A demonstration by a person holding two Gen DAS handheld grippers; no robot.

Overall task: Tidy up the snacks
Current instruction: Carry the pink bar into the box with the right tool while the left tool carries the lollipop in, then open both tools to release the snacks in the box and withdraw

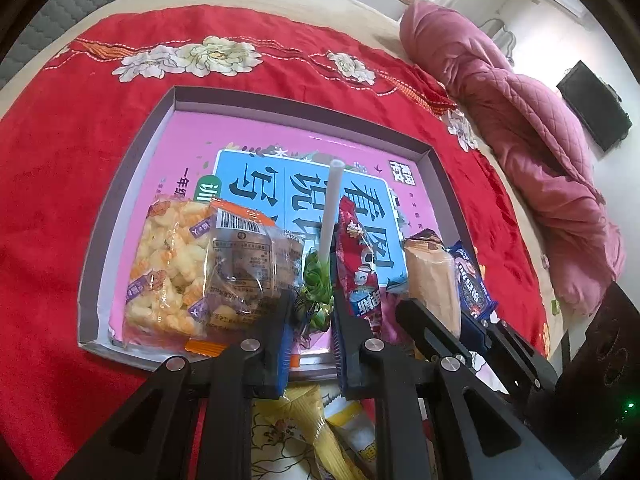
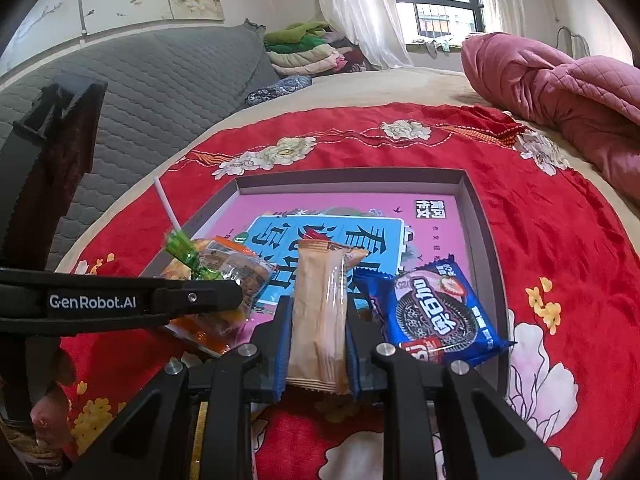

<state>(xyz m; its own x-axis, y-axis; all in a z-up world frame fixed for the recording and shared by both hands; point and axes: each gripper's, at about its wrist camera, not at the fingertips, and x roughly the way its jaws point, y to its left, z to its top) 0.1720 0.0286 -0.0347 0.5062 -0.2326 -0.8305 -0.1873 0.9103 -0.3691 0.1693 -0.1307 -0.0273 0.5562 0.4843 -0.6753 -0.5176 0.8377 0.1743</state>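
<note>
Holding a green lollipop by its wrapped head, left claw nearly closed, white stick poking up. Squeezing a tan snack pack between the blue pads of the right claw, also nearly closed, pack standing upright. Sitting on a red flowered blanket on the bed, a flat box with a pink and blue bottom. Lying inside the box: a clear bag of yellow puffs, a clear cookie pack on top of it, a red pack, and a blue cookie pack near the right wall. Bunched up beside the blanket, a pink quilt.
</note>
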